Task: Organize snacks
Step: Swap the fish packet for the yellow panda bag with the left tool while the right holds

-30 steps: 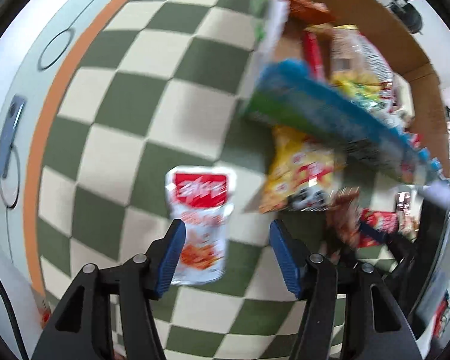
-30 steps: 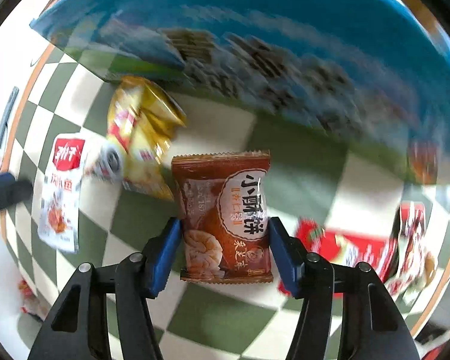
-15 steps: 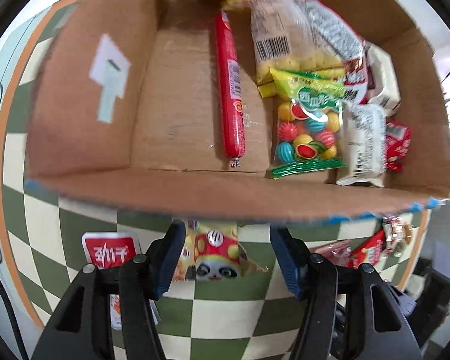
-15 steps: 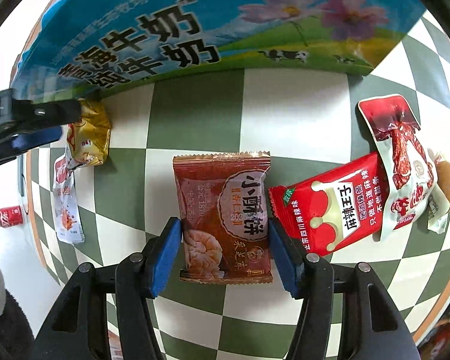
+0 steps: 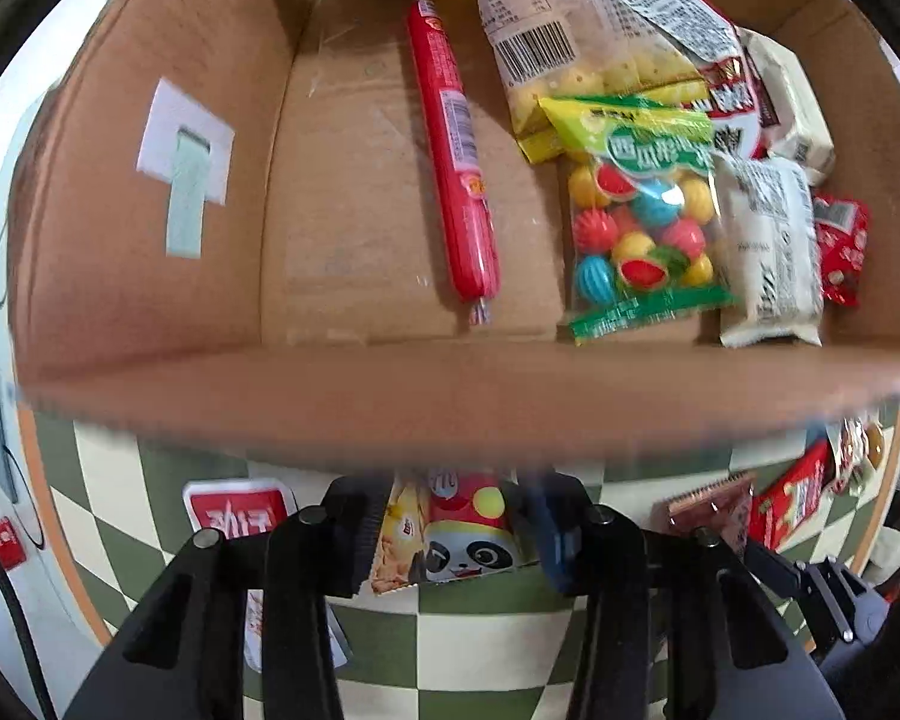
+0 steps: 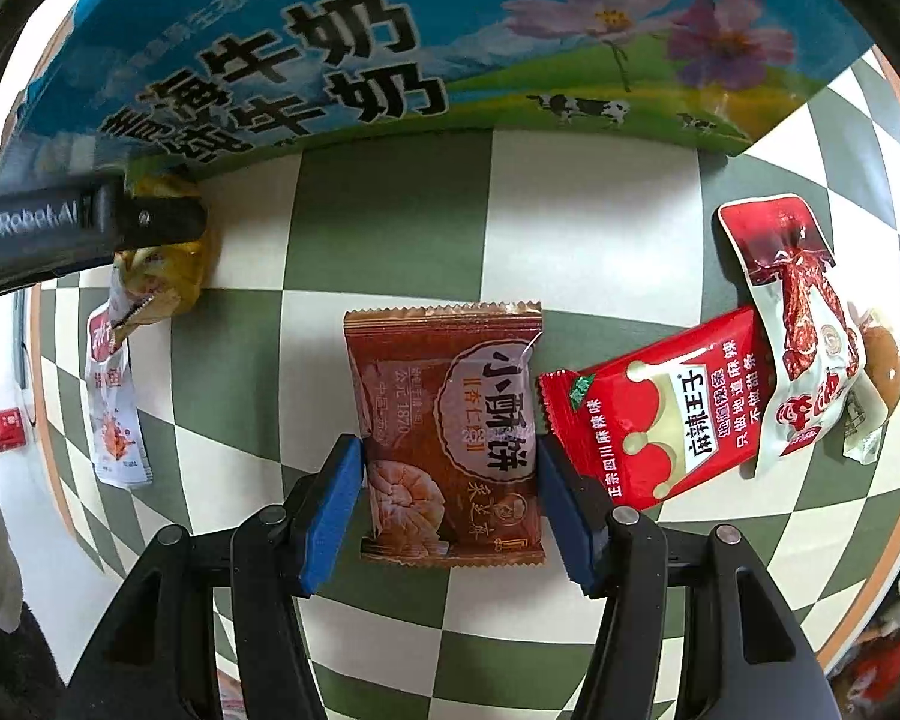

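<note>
The panda snack packet (image 5: 462,540) is pinched between the left gripper (image 5: 450,534) jaws just short of the cardboard box (image 5: 390,402), apparently so it can be dropped in. The brown biscuit packet (image 6: 450,438) is straddled by the right gripper (image 6: 450,498), jaws spread and not clamped yet, flat on the checkered desk (image 6: 390,210), probably lined up as the next grab.

The cardboard box (image 5: 150,252) sits open on the checkered cloth, already loaded: long red sausage stick (image 5: 453,156) lying lengthwise, bag of colourful round candies (image 5: 636,222) beside it, pale packets further right. Out on the cloth, a brown biscuit packet (image 6: 450,438) lies flat, a red spicy-strip packet (image 6: 660,414) touching its right edge
</note>
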`<state>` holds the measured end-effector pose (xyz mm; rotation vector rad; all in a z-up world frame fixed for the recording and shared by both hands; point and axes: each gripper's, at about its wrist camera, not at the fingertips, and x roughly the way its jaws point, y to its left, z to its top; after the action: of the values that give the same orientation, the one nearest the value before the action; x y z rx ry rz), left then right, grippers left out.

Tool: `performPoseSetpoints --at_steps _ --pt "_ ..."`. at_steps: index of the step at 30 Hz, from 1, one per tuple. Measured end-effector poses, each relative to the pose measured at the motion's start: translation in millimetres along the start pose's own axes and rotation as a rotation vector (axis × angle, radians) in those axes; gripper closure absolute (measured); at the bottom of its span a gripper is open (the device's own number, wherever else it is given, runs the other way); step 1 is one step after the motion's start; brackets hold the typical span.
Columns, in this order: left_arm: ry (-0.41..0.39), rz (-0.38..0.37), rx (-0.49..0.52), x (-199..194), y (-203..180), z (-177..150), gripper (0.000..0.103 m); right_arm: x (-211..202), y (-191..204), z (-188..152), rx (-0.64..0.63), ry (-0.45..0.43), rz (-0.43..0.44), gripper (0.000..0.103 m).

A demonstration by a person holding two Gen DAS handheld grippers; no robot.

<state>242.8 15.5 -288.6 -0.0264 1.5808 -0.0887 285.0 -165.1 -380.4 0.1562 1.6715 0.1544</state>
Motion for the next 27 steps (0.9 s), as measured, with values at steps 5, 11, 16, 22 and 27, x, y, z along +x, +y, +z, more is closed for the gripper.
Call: performPoseSetpoints --at_steps 5,11,16,22,27 --pt "0.019 0.002 -0.003 1.7 0.0 -42.3 0.064 11.1 14.1 -11.6 -0.015 0.015 0.002 0.042" --pt "0.048 0.005 0.000 7.9 -5.1 -98.1 0.064 18.1 15.4 -36.0 -0.035 0.056 0.002 0.042" --pt "0.058 0.018 0.007 17.7 -11.4 -106.7 0.059 23.4 23.3 -49.3 -0.057 0.070 -0.023 0.041" --pt "0.074 0.053 0.015 33.8 -10.9 -91.8 0.055 31.7 42.6 -48.8 -0.097 0.084 -0.076 0.039" --pt "0.046 0.072 0.023 38.2 -14.5 -95.2 0.063 36.3 59.8 -57.0 -0.146 0.052 -0.115 0.042"
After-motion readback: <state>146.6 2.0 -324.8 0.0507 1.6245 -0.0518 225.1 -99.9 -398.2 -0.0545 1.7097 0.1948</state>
